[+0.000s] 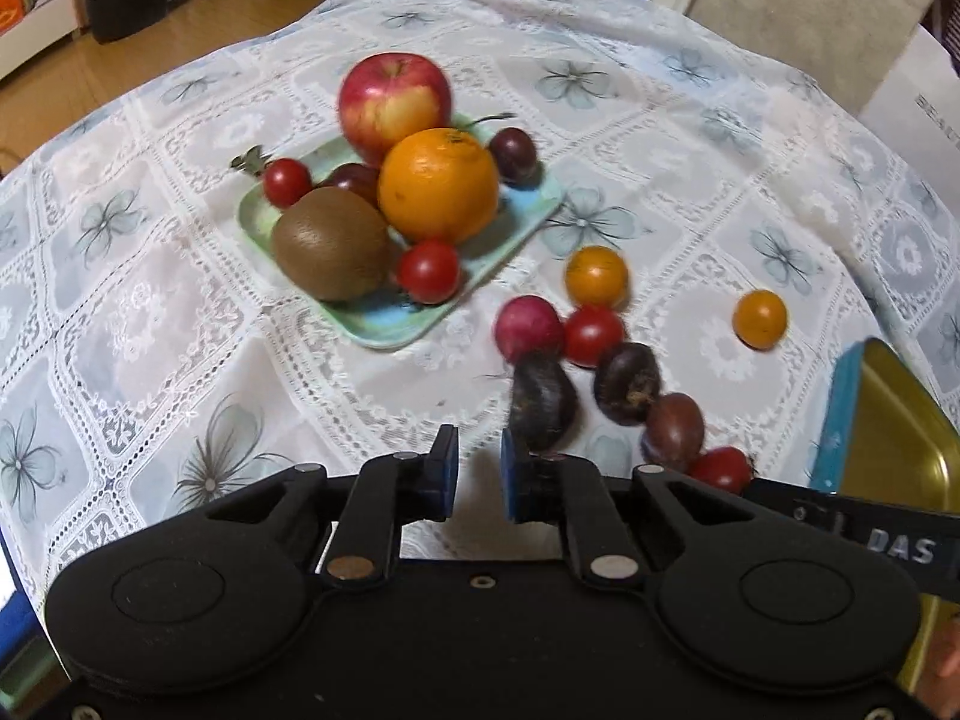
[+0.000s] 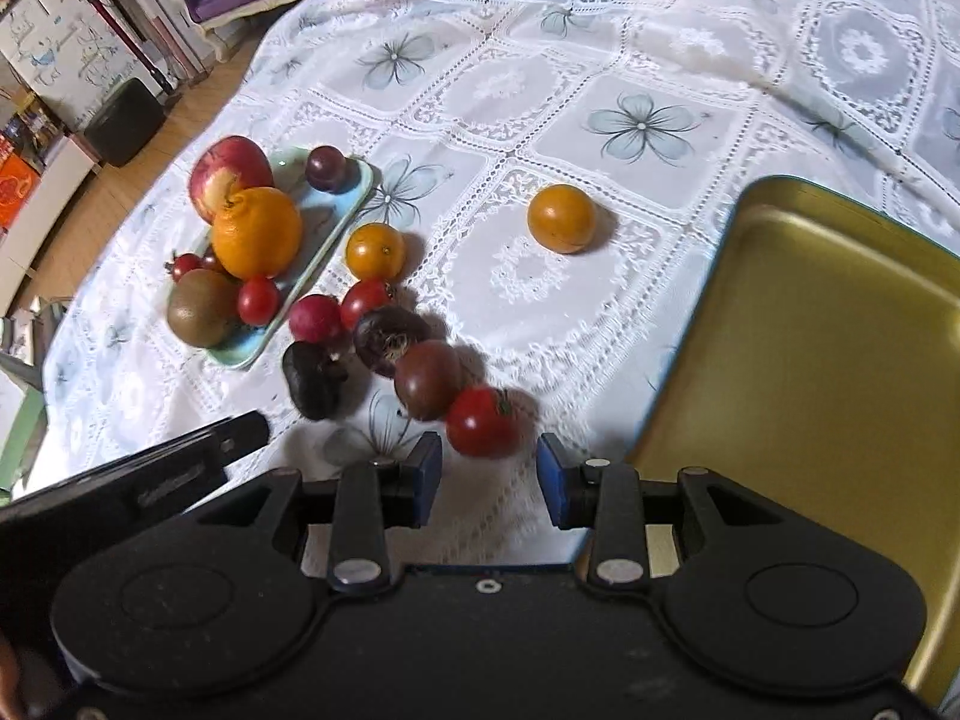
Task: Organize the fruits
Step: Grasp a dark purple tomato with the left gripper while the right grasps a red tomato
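Approaching loose red tomato (image 2: 482, 422): right hand-held gripper (image 2: 489, 477) half open, empty; left hand-held gripper (image 1: 480, 474) narrowed, empty. Tomato best centred between pads.

My left tongs (image 1: 480, 468) are a matte black body with two rounded lobes, each pressed with a shallow oval, and black link arms pinned by silver rivets that carry thin fingers faced with blue pads (image 1: 513, 480); a small screw sits at the middle of the body's front edge. My right tongs (image 2: 489, 480) have the same build, black with silver rivets and blue pads (image 2: 429, 477). The right tongs' side, seen from the left camera, bears pale lettering reading "DAS".
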`<state>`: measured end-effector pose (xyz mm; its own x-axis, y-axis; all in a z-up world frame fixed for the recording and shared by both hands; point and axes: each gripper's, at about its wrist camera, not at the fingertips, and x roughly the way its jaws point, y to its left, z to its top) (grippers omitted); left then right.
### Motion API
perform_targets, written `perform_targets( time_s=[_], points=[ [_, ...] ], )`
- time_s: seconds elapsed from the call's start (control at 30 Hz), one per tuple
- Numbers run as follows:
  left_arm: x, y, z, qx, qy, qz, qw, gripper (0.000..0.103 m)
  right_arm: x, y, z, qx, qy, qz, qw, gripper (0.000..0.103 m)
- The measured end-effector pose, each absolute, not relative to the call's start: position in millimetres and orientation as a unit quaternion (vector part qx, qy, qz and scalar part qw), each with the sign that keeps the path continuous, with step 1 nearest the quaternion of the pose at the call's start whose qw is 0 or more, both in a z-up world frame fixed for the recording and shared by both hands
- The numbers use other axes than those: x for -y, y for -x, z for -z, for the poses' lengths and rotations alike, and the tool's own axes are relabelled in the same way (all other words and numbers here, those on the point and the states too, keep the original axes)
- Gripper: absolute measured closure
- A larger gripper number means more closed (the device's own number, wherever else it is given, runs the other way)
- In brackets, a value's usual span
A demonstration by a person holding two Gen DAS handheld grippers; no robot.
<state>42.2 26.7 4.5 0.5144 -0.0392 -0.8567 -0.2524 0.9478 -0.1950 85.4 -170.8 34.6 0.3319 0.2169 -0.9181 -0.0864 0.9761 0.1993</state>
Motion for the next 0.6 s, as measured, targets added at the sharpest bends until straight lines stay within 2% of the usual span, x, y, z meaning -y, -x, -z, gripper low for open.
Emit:
perform_targets(
  time_s=[0.37,0.4,0.6],
  points=[
    [-33.1,-43.4,-2.2,-0.49,0.161,-0.061,0.855,0.078,146.4,-99.4,-4.8,-0.58,-0.013,-0.09,0.809,0.063],
    [-32.5,-43.7,-2.3,-0.491,0.161,-0.06,0.854,0.078,145.2,-98.2,-5.1,-0.577,-0.004,-0.09,0.812,0.069],
    [-22.1,-47.2,-11.3,-0.486,0.164,-0.049,0.857,0.078,154.4,-92.4,-18.5,-0.567,0.002,-0.113,0.816,0.07]
  ],
)
